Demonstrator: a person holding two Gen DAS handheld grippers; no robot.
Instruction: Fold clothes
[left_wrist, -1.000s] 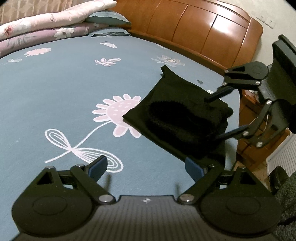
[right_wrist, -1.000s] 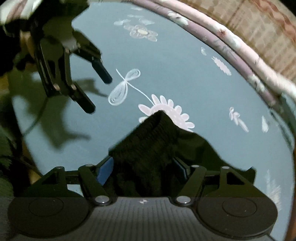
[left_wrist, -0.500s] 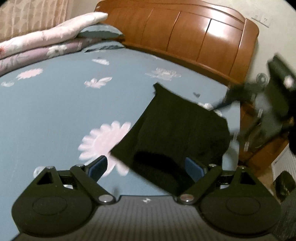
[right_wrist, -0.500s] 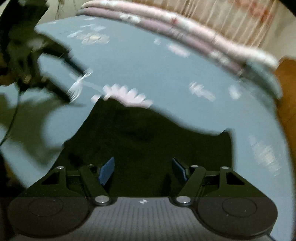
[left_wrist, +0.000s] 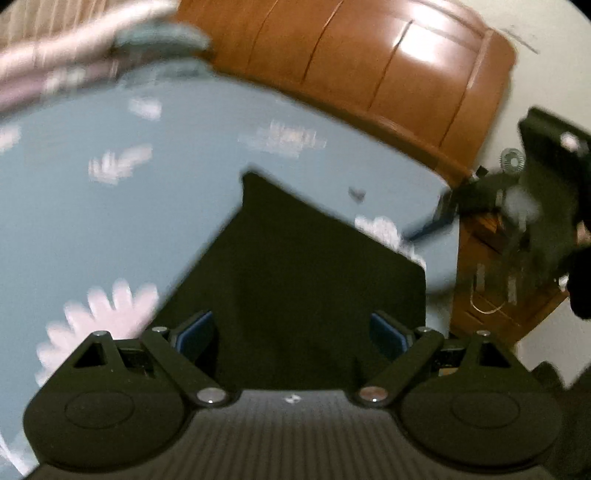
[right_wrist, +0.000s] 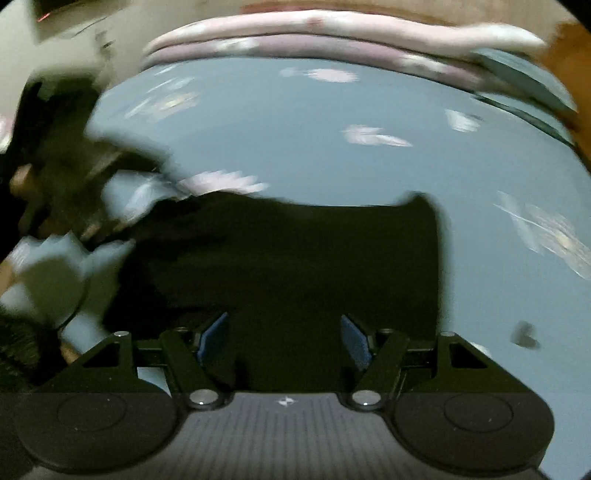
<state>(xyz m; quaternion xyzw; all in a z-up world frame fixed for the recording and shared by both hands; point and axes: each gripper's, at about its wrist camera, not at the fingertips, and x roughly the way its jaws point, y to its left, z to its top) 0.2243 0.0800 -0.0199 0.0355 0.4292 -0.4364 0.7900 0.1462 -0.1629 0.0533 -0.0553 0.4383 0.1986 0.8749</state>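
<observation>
A black garment (left_wrist: 306, 280) lay flat on a blue flowered bedsheet (left_wrist: 110, 221), directly ahead of both tongs. The left gripper (left_wrist: 291, 330) and right gripper (right_wrist: 284, 338) each had jaws spread apart, empty, with the dark cloth beyond them.

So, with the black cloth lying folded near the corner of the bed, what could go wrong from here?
1. The black cloth lies close to the bed corner by the wooden nightstand; a careless tug might slide it off.
2. The left gripper and right gripper have open jaws close above the cloth; one could snag only the top layer and undo the fold.
3. Both views are blurred, so aiming may be poor.
</observation>
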